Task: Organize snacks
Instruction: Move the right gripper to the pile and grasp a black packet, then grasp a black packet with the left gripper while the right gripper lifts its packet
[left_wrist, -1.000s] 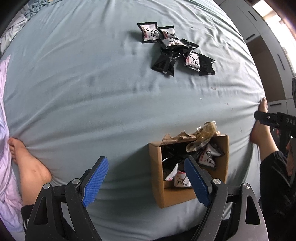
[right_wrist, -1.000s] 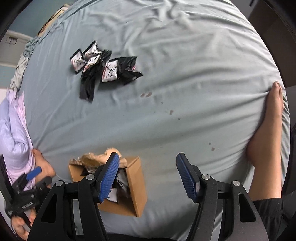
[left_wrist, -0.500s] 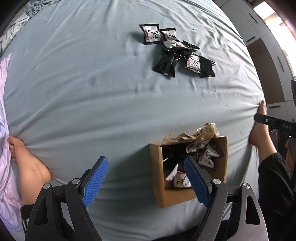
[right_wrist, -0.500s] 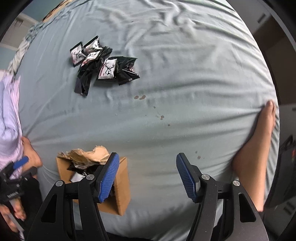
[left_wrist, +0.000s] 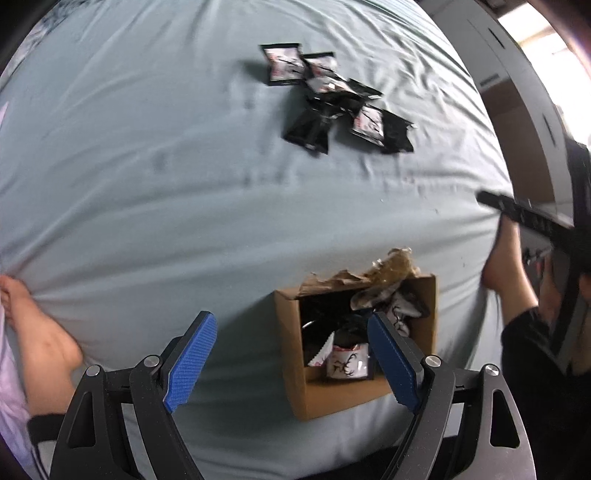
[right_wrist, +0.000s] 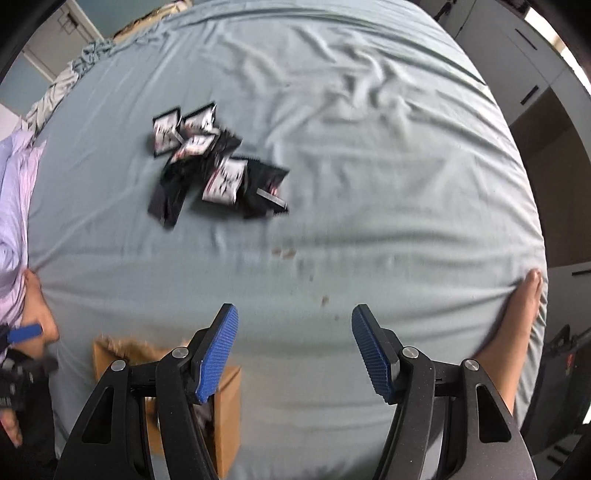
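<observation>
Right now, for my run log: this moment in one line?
left gripper: open, empty | right gripper: open, empty | snack packets: loose on bed | box: partly filled

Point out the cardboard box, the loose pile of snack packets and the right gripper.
cardboard box (left_wrist: 332, 397), left wrist view, front wall.
snack packets (left_wrist: 369, 120), left wrist view, white label.
right gripper (right_wrist: 293, 352), right wrist view, midway between fingertips.

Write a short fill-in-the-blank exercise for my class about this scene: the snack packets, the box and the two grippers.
1. The loose snack packets lie in a cluster on the light blue ____.
2. More packets sit inside the brown cardboard ____.
3. The left gripper and the right gripper both have their blue fingers ____, holding nothing.
4. The box's torn flap is on the side facing ____ the loose packets.

Missing words: bedsheet; box; open; toward
</observation>
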